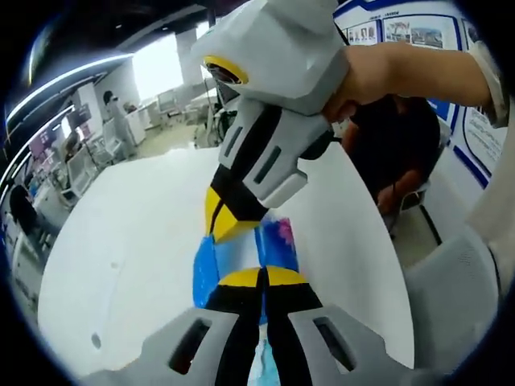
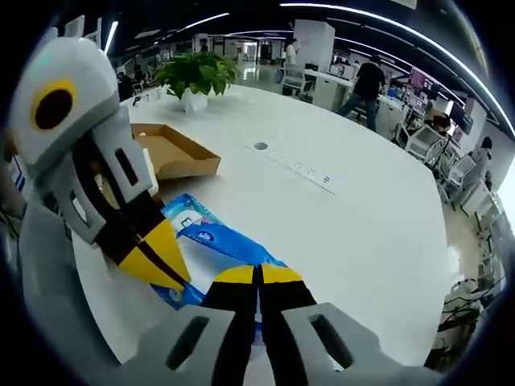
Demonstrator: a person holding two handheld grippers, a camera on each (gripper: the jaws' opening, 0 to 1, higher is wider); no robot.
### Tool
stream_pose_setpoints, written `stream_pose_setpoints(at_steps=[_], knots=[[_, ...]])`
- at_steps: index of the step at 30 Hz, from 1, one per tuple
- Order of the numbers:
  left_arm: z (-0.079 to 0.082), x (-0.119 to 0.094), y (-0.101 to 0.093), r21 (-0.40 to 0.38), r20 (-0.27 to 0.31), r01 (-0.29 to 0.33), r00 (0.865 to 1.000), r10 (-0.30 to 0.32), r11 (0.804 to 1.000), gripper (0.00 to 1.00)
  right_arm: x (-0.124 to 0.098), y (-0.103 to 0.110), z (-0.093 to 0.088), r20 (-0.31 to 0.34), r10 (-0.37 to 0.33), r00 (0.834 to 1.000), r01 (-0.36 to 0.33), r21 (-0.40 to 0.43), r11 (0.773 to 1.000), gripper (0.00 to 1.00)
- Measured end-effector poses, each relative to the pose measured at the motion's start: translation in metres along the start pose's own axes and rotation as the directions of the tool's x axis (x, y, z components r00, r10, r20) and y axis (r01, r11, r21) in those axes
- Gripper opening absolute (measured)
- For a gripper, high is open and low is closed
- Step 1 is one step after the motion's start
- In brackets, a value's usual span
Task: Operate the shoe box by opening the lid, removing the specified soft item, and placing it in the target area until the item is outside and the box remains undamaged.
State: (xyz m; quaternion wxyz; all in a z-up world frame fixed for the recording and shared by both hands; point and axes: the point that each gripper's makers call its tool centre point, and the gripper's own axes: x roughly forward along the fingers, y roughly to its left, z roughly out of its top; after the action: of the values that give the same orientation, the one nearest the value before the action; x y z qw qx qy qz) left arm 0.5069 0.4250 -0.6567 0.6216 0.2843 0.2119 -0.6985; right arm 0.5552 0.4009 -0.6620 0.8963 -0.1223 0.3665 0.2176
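Two hand-held grippers met over a blue soft pack point(image 2: 229, 245) on a white table point(image 2: 362, 241) in an open-plan office. The pack, w/ white print and a pink patch at one end, lay flat on the tabletop, already outside the cardboard shoe box point(image 2: 173, 149), which sat open farther back near a potted plant point(image 2: 193, 76). The right gripper point(image 2: 259, 277) had its jaws clenched tight, tips on or just above the pack's near edge; whether film was actually pinched couldn't be told. In the left gripper view, the left gripper point(image 1: 263, 281) was likewise closed, tips together over the pack, grasp unclear.

The item looked light, limp and glossy, prob. a plastic-wrapped pkg of wipes or tissues: likely to sag if lifted by one corner and to slip under shallow bites. A firm pinch on a sealed end seam, or one gripper at each end, seemed safest.

The table was smooth, w/ a round cable port point(image 2: 260, 146) and a flush outlet strip point(image 2: 302, 170). Desks, chairs and ceiling light strips filled the room; a person point(image 2: 366, 84) stood in the background.
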Motion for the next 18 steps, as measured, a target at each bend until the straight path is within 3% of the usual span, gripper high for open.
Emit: stream_pose_setpoints(at_steps=[18], knots=[[0.018,0.043,0.003,0.042,0.000,0.046,0.999,-0.046,0.998,0.00,-0.006,-0.032,-0.026,-0.051,-0.048,0.998,0.050,0.031,0.998,0.00]])
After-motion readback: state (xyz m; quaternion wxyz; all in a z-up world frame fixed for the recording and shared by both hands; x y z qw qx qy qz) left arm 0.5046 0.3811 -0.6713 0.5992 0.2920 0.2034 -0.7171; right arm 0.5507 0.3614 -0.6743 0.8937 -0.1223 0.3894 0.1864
